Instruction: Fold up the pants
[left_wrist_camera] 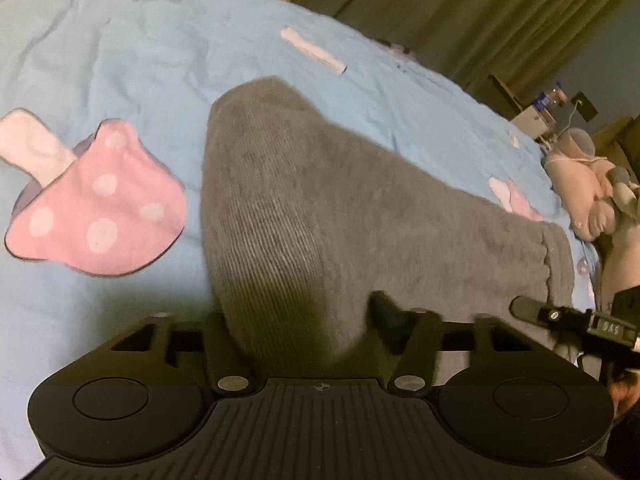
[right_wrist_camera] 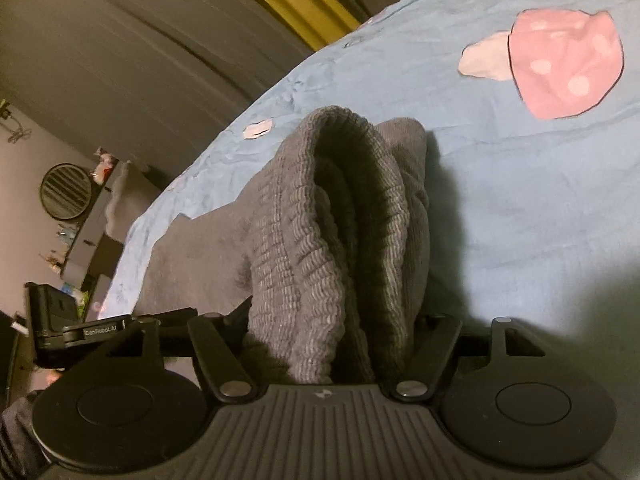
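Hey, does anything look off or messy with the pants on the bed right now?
Nothing damaged or spilled. The grey pants are bunched in thick folds where the right gripper pinches the ribbed waistband, not flat; the left gripper also clamps cloth.

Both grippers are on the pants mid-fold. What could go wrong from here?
1. The right gripper clamps several bunched waistband layers of the pants; one layer may slip out, so the fold lands uneven.
2. The left gripper holds a thick bulge of fabric, so creases could get trapped.
3. The bedsheet is soft and wrinkled; dragging the pants may rumple it and skew the fold.
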The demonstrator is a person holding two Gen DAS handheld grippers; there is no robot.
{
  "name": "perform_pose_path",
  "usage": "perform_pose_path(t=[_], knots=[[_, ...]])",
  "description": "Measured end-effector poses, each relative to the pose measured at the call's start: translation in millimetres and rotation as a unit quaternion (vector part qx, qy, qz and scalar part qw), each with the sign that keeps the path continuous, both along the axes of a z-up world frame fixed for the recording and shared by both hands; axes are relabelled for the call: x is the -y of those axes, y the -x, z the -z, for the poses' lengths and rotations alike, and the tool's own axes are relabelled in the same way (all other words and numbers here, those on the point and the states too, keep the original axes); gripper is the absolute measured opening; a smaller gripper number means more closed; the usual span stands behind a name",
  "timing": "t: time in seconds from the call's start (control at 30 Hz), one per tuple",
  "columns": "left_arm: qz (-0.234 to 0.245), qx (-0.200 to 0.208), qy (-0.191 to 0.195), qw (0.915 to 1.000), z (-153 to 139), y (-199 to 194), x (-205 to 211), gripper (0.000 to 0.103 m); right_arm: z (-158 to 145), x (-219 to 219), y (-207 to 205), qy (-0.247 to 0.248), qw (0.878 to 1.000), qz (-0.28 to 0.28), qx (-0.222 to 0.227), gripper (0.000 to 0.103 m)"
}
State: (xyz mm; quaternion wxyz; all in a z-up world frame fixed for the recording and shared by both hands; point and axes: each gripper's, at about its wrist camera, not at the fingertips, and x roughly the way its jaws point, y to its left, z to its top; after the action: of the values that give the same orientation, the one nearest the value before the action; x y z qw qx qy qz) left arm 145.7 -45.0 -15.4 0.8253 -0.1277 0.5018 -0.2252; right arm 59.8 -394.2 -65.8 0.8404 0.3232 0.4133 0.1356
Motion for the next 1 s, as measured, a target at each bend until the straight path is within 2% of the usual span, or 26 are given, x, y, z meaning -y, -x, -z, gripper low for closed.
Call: perform_pose_path(t=[0.07, 0.13, 0.23, 0.4, 0.47, 0.5, 0.53, 0.57, 0.6, 0.63, 0.67, 0.7, 0.8, 0.9, 0.97, 1.0], knots=[[0.001, 0.024, -0.008, 0.9997, -12, 5, 2, 0.037, -12, -7, 6, 0.027, 0.999, -0.001, 0.018, 0.057], [0.001, 0.030, 0.007, 0.9995, -22, 7, -1, 0.033, -26, -10, 12, 0.026, 0.998, 0.004, 0.050, 0.054], [0.005, 0.047, 0.025, 0.9986, -43, 3, 3, 0.033, -48, -10, 9, -0.002, 0.996, 0.000, 0.085, 0.053], [0.000, 0.107, 0.042, 0.9934, -87, -17, 18, 0.033, -82, -8, -7, -0.009, 0.990, 0.015, 0.143, 0.052], [-0.005, 0.101, 0.048, 0.9937, -96, -33, 20, 0.038, -91, 2, -16, -0.017, 0.988, 0.036, 0.152, 0.054], [-0.009, 0.085, 0.048, 0.9952, -96, -41, 20, 0.051, -93, 7, -22, -0.016, 0.988, 0.043, 0.144, 0.062], [-0.022, 0.068, 0.034, 0.9968, -94, -49, 20, 0.066, -95, 11, -31, 0.010, 0.991, 0.051, 0.125, 0.070], [-0.050, 0.059, -0.001, 0.9970, -91, -55, 19, 0.071, -98, 14, -38, 0.063, 0.990, 0.067, 0.107, 0.088], [-0.086, 0.064, -0.047, 0.9931, -89, -56, 18, 0.078, -102, 14, -40, 0.153, 0.978, 0.109, 0.094, 0.098], [-0.109, 0.073, -0.089, 0.9874, -85, -53, 14, 0.084, -104, 12, -41, 0.223, 0.962, 0.132, 0.085, 0.099], [-0.109, 0.078, -0.111, 0.9847, -80, -48, 12, 0.087, -104, 11, -37, 0.271, 0.947, 0.150, 0.086, 0.099], [-0.098, 0.076, -0.111, 0.9861, -75, -43, 10, 0.091, -104, 10, -31, 0.285, 0.942, 0.152, 0.094, 0.099], [-0.080, 0.047, -0.086, 0.9920, -55, -21, 6, 0.094, -94, 8, -11, 0.237, 0.958, 0.125, 0.100, 0.099], [-0.067, 0.021, -0.099, 0.9926, -33, 0, 14, 0.095, -73, -1, 1, 0.231, 0.962, 0.115, 0.084, 0.099], [-0.066, 0.020, -0.128, 0.9893, -20, 4, 17, 0.100, -54, -8, 1, 0.259, 0.959, 0.112, 0.035, 0.099], [-0.070, 0.018, -0.134, 0.9884, -19, 3, 14, 0.101, -46, -11, -5, 0.282, 0.953, 0.110, 0.003, 0.099]])
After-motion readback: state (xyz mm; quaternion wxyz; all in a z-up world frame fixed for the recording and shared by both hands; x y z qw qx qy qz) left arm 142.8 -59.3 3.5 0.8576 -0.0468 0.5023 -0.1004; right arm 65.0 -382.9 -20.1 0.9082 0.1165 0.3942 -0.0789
